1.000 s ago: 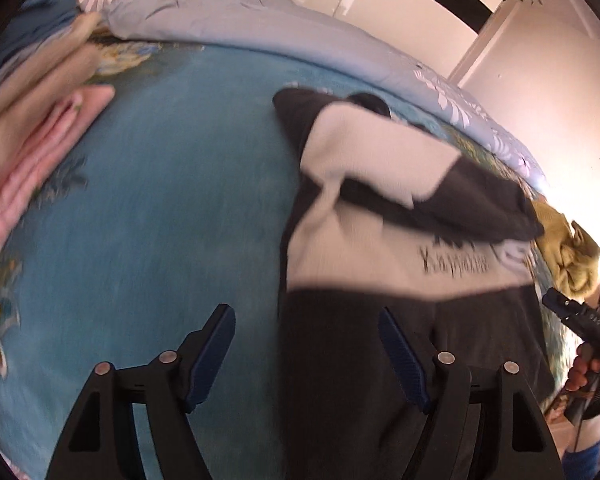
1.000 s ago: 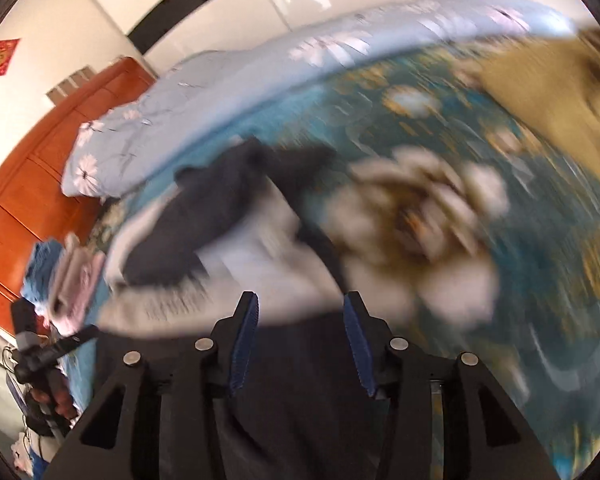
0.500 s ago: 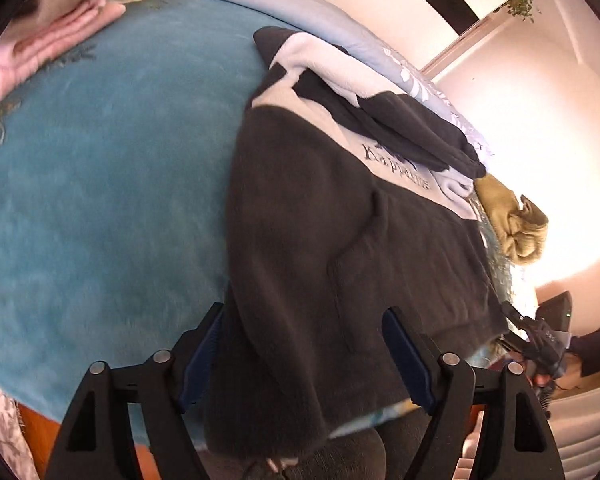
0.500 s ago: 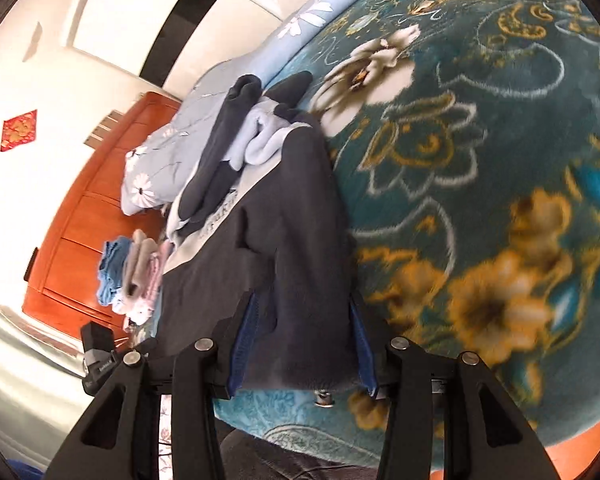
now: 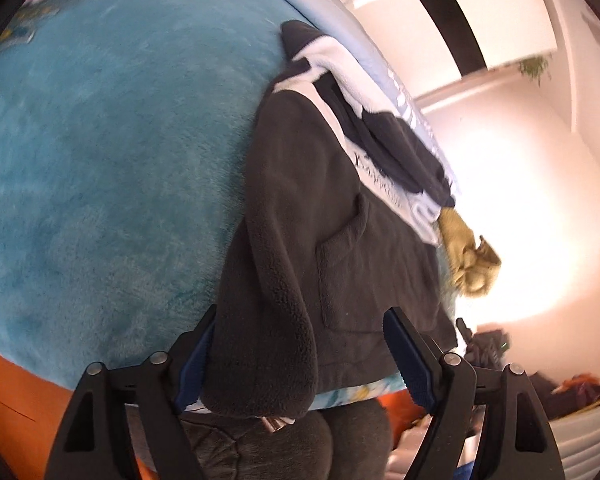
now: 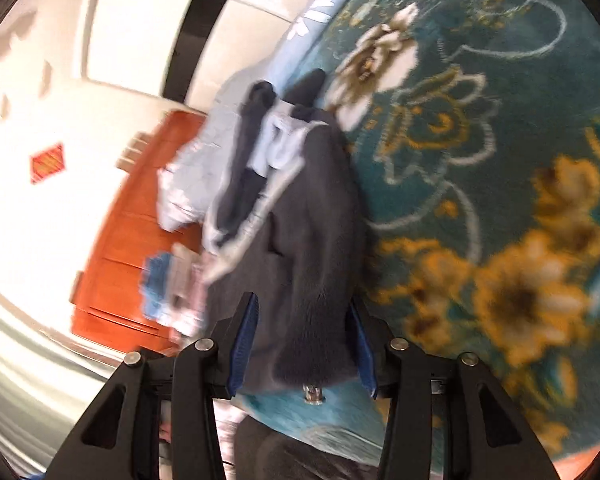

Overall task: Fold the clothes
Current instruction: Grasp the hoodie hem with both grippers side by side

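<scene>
Gripping the dark fleece hoodie (image 5: 324, 216) at the bed's near edge, we are clamping the right gripper (image 6: 302, 354) jaws on its hem; the left gripper (image 5: 296, 364) jaws are gaping around fabric. Both corners need level pulling.

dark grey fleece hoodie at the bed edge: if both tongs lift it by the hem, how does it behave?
The dark grey fleece hoodie with the white chest band probably goes floppy: its hem already droops over the edge of the teal floral plush blanket. The thick pile suggests a bulky fold and some weight. The fuzzy surface likely grips the blue pads of the right tongs, so slipping seems unlikely.
</scene>
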Motion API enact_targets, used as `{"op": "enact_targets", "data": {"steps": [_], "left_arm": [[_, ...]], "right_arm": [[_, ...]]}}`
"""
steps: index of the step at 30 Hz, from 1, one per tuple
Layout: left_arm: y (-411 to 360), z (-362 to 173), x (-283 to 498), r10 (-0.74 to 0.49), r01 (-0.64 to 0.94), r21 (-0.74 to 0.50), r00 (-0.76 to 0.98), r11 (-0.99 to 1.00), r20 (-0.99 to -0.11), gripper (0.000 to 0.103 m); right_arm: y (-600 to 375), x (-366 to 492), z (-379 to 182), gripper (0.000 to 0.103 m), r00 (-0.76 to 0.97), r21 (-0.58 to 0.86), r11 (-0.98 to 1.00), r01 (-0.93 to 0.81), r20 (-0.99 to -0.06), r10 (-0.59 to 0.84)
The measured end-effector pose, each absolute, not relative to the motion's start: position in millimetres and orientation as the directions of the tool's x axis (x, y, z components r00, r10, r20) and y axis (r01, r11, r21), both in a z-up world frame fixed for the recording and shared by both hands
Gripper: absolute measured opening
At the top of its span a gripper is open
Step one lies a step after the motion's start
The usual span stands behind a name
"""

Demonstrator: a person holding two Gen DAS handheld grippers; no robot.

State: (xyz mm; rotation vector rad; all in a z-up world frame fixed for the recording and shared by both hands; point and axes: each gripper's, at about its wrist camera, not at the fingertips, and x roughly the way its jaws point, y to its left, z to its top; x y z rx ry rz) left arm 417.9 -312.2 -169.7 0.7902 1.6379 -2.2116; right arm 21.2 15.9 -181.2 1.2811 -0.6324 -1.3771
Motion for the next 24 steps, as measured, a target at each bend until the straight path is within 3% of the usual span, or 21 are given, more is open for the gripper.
{"op": "enact_targets", "data": {"steps": [3,5,7,10,14,19,24], "left_arm": [[-314.1,-176.3,429.3,0.086,0.498,-0.831,-0.843,-0.250,-0.531,0.072],[-313.1,-178.8,432.8,0.064,0.526,-0.814,-0.829,-0.248,-0.555,0.053],[-310.7,-177.8,433.6,0.040,0.556,-0.787,-0.810,-0.265,-0.586,0.041],[-307.5,-175.5,435.4,0.002,0.595,-0.751,-0.783,-0.284,-0.621,0.024],[-307.8,-163.9,451.3,-0.040,0.576,-0.763,-0.805,-0.292,-0.592,0.021],[-306.6,-144.2,462.8,-0.045,0.554,-0.749,-0.813,-0.363,-0.580,0.020],[-309.9,-153.5,464.9,-0.037,0.572,-0.729,-0.796,-0.375,-0.605,0.020]], "right_arm": [[25.6,21.2,-188.4,0.044,0.178,0.940,-0.193,0.282,-0.249,-0.952],[31.8,21.4,-193.8,0.036,0.162,0.951,-0.195,0.242,-0.237,-0.958],[35.5,21.0,-197.3,0.022,0.151,0.943,-0.245,0.226,-0.282,-0.948],[33.9,24.2,-190.1,0.020,0.136,0.911,-0.316,0.265,-0.360,-0.923],[33.1,34.9,-170.6,0.019,0.096,0.860,-0.392,0.326,-0.442,-0.892],[43.5,59.1,-140.2,0.018,0.082,0.839,-0.359,0.409,-0.426,-0.901],[44.9,75.6,-145.1,0.018,0.071,0.815,-0.395,0.424,-0.464,-0.883]]}}
